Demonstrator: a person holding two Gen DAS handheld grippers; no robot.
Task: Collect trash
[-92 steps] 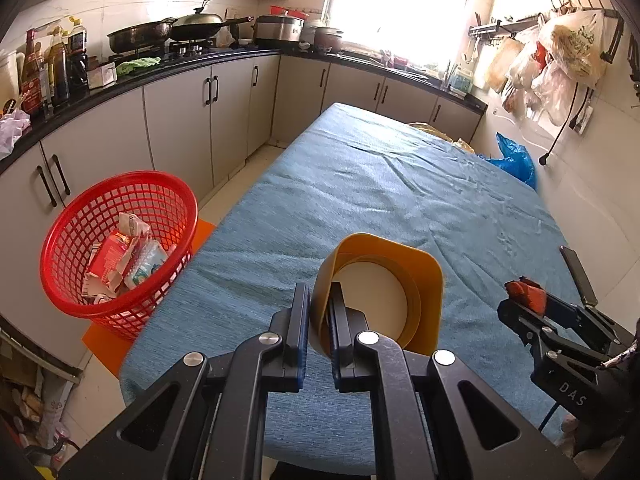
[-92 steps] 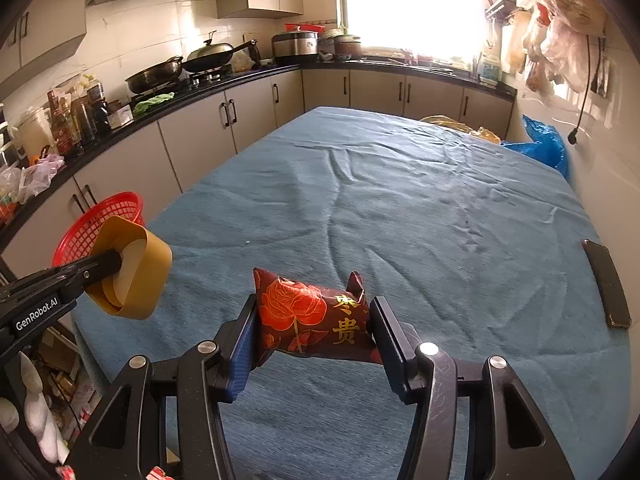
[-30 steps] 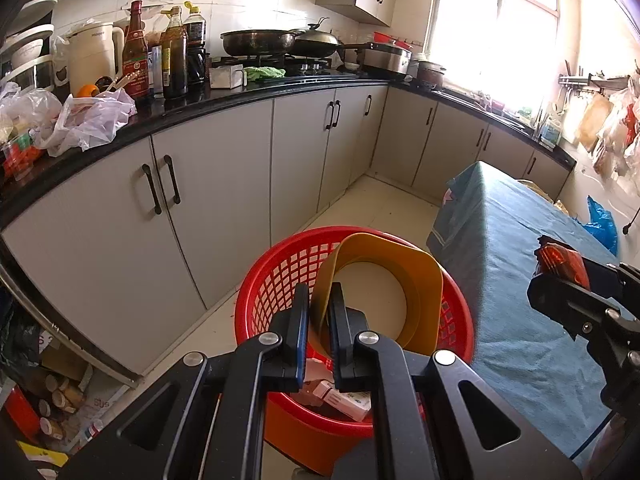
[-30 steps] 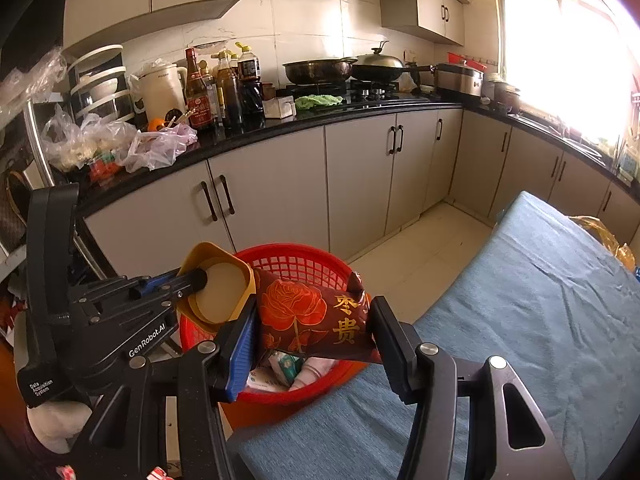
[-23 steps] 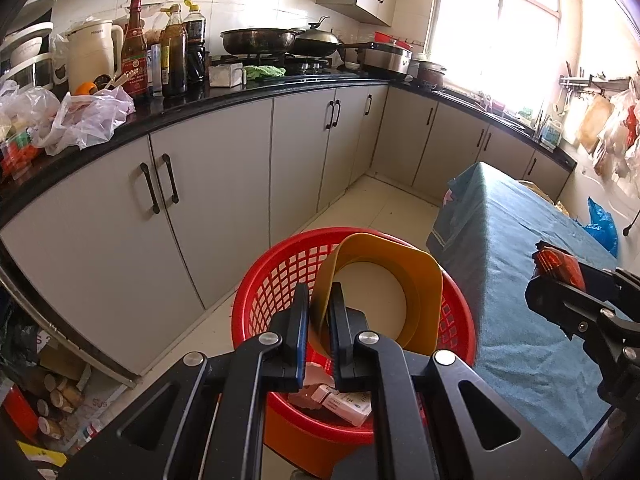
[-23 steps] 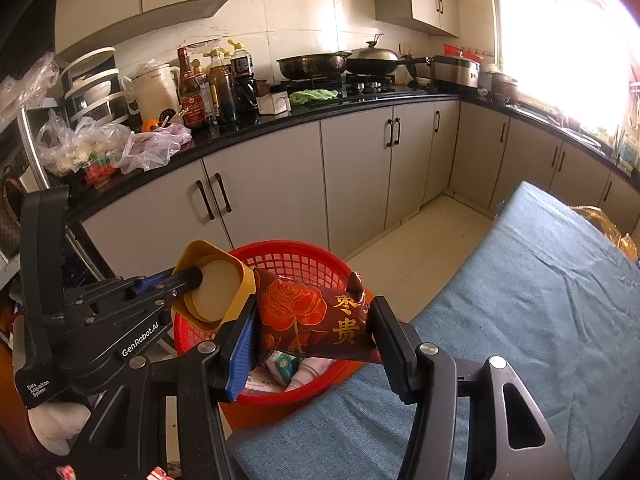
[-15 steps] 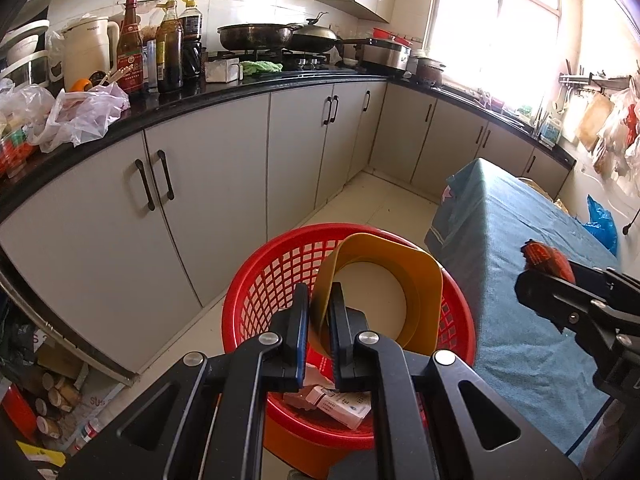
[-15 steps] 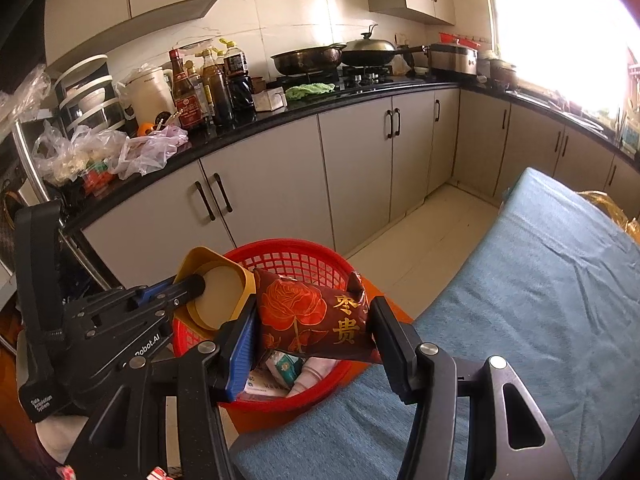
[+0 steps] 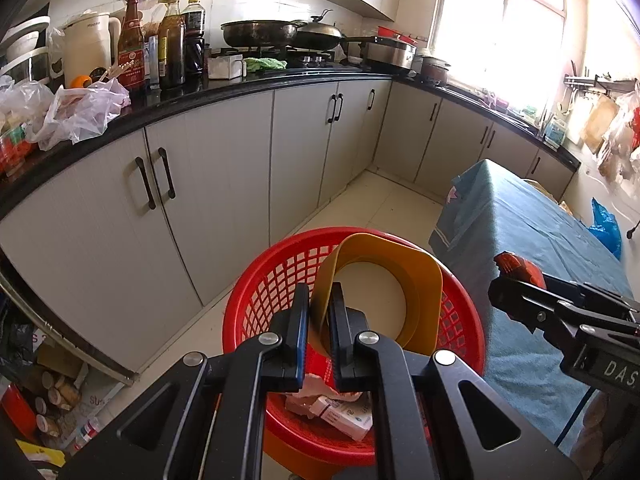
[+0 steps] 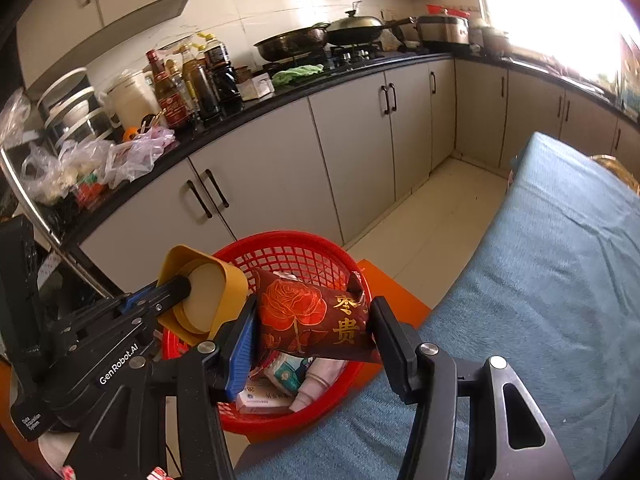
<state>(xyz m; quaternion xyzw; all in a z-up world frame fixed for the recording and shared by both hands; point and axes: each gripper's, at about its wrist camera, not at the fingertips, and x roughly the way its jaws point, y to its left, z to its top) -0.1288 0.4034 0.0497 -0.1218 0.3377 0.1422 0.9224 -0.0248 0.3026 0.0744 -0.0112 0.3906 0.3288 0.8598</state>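
I hold my 2 grippers over the red basket (image 9: 256,304) so both pieces fall in: left gripper (image 9: 319,322) pinching the yellow cup (image 9: 384,280), right gripper (image 10: 312,332) clamping the red packet (image 10: 312,316).

The yellow tub (image 9: 384,280) hides much of the red basket (image 9: 264,296)'s inside. The red packet (image 10: 316,316) covers trash beneath. Window (image 9: 504,36) glare washes out the far counter.

Round red plastic lattice basket (image 10: 304,258); mustard-yellow paper cup (image 9: 400,276), cream inside; dark-red foil packet (image 10: 312,316), orange rose print, gold characters; teal textured table cloth (image 10: 560,280).
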